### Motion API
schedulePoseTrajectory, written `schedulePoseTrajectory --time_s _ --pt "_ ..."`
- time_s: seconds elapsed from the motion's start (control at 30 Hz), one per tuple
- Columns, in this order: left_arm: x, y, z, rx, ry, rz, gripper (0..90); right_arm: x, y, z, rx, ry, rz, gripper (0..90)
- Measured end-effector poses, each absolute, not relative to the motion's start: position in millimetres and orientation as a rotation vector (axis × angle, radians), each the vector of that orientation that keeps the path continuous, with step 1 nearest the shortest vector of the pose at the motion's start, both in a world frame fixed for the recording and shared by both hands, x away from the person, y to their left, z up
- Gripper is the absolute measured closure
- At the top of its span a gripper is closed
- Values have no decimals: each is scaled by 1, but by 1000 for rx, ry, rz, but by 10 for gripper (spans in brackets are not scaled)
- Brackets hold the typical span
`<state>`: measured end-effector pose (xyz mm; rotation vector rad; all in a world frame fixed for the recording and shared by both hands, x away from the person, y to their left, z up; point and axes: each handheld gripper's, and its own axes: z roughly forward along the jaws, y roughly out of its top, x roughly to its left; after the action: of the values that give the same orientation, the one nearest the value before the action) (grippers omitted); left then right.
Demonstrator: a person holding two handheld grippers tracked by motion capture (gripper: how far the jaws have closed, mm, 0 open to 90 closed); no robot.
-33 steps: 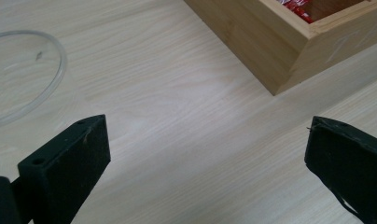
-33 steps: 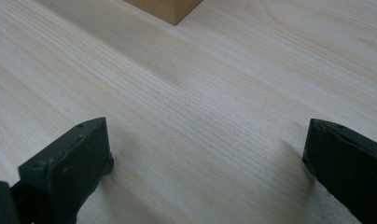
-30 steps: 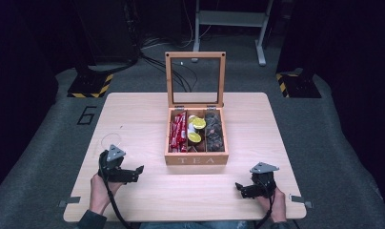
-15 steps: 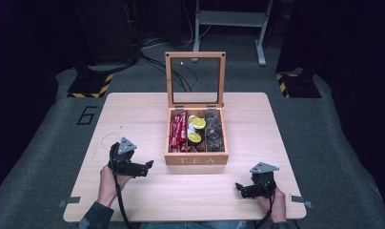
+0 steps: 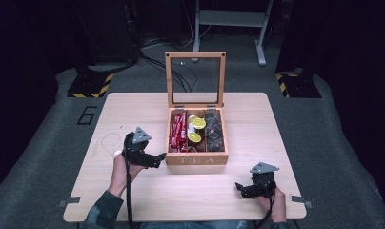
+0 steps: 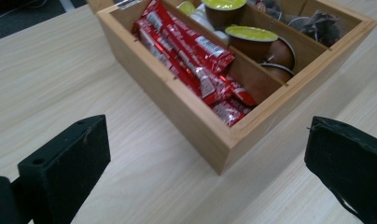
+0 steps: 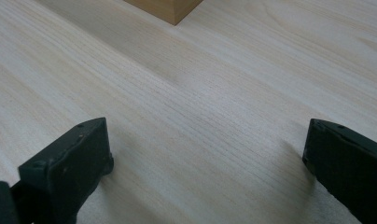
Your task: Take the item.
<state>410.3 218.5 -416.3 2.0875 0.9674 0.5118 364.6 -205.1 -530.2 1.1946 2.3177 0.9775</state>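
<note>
We take the red packets (image 6: 191,51) as the thing in hand: they lie stacked lengthwise in the compartment of the wooden tea box (image 5: 196,160) on our left, reaching from near its back wall to its front wall. In the left gripper view they sit just beyond the near corner of the box, all inside it, none lifted. The middle compartment holds the yellow-lidded capsules (image 5: 197,130), and the compartment on our right holds dark tea bags (image 5: 214,132). The glass-paned lid (image 5: 195,78) stands upright at the back, so the box is already open and nothing blocks the way in.

Our left gripper (image 5: 158,159) hangs just beside the box's front left corner, pointing toward it, its jaws set wide apart with only table and box corner between them. It touches nothing yet. Our right gripper (image 5: 240,189) rests low over the table (image 5: 133,200) near the front edge, well apart from the box, jaws likewise spread with bare wood between them.

So we judge the work to be at its very start: the approach is under way, but no packet is gripped or taken out. What is left is to reach over the wall, close on a packet, and lift it clear.
</note>
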Motion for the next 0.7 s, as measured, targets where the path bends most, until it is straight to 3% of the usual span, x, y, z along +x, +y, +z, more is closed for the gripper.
schedulePoseTrajectory --time_s 0.7 --pt "453 142 -412 2161 826 386 0 365 -205 -530 1194 2327 971 4"
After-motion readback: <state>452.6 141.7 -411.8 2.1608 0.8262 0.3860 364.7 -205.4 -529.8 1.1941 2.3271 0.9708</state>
